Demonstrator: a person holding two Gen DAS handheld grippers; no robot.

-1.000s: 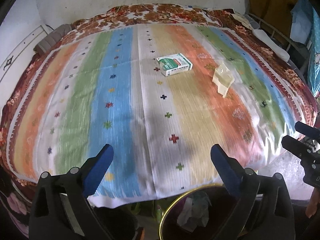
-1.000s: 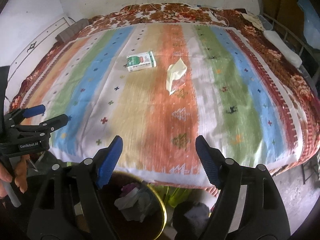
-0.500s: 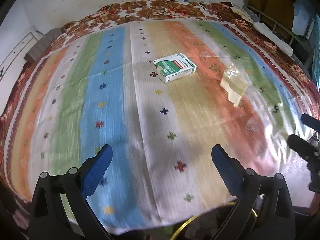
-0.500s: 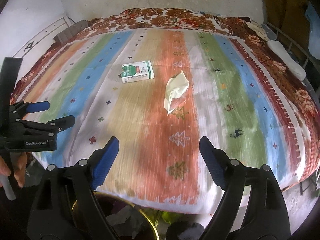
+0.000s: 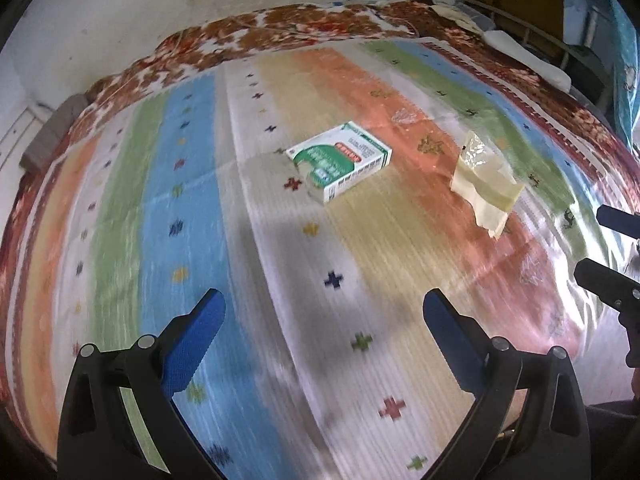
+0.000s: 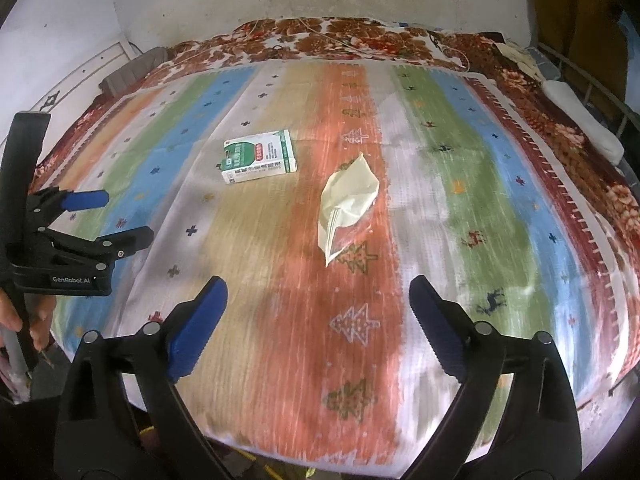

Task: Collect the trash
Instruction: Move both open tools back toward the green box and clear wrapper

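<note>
Both claws spread, holding nothing: left claw (image 5: 322, 312), right claw (image 6: 318, 300), over the bed's (image 6: 520, 240) near edge. Green-white box (image 6: 259, 157) mid-bed; crumpled wrapper (image 6: 348, 204) just right of box, apart.

The print on the green-and-white cardboard box (image 5: 340, 160) is coming out too small and soft to read in either wrist view. Motion blur is smearing the near part of the striped woven bedspread (image 6: 280, 300), so its small cross and tree motifs are losing their edges toward six o'clock. In the left wrist view, the right gripper (image 5: 596, 246) is getting cut off by the frame edge at three o'clock, with only its two finger ends showing. The black bodies of both near grippers are running out of frame at six o'clock. The pale crumpled plastic wrapper (image 6: 346, 204) is showing no legible marking.
</note>
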